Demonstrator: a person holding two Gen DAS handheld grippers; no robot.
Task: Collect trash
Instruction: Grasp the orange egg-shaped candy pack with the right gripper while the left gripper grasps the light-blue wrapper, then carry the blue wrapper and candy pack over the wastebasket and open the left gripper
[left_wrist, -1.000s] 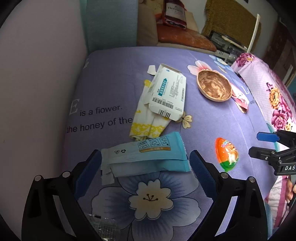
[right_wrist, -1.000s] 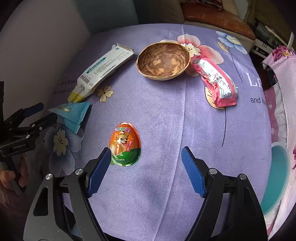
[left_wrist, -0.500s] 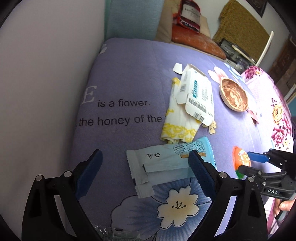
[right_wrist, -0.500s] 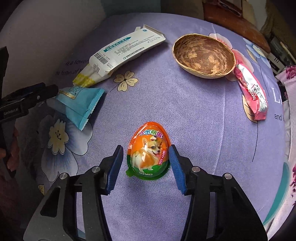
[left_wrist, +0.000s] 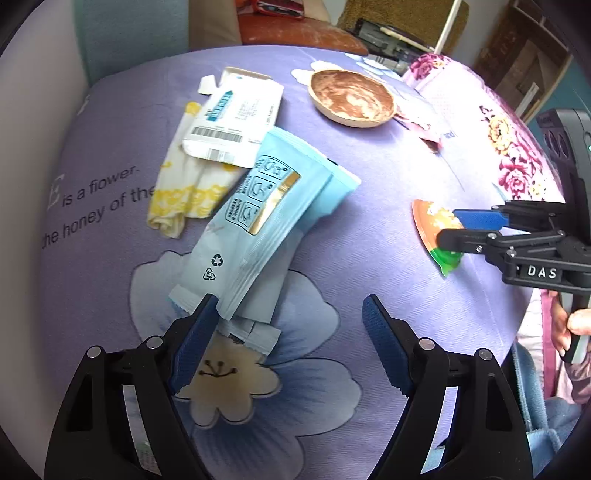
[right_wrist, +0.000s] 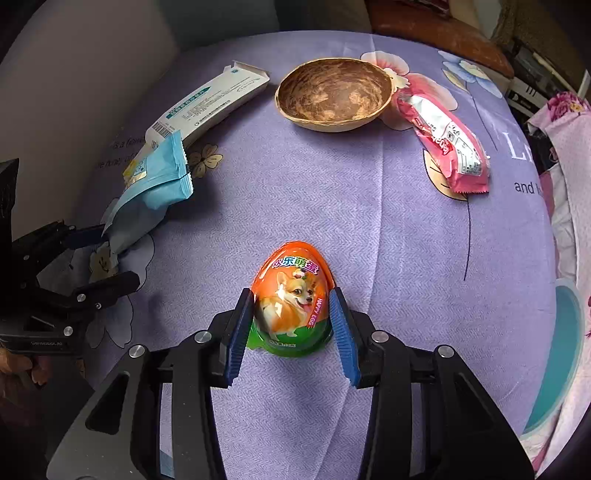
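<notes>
A purple tablecloth printed with large pale flowers and dark lettering fills most of both views. Toward the top centre sits a shallow brown bowl (mottled inside, nothing in it). At the far right edge lies pink floral fabric. Dim furniture shows along the top.

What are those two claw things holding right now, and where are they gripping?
The right gripper clamps the orange egg package by its two sides, near the green bottom. The left gripper is open, holding nothing; one finger just touches the blue wrapper.
</notes>
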